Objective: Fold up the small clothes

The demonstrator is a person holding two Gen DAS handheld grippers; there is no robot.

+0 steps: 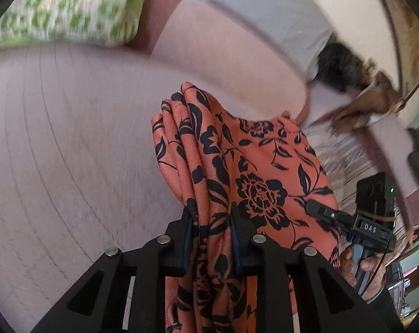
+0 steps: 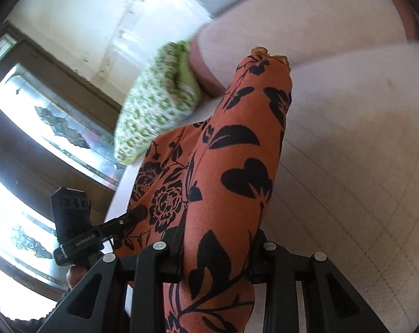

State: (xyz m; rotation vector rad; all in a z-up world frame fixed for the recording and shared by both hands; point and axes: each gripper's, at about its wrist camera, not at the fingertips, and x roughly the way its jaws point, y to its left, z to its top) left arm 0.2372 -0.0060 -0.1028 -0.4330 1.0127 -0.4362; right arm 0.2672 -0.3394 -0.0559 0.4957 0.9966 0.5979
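Orange black-flowered fabric garment bunched and clamped in both the left hand-held gripper and right hand-held gripper, held above the pale mauve bed; keep it taut, lower evenly.

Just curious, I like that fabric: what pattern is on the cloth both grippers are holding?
The garment is orange with dark navy-black flowers and leaves, clearest in the left wrist view.
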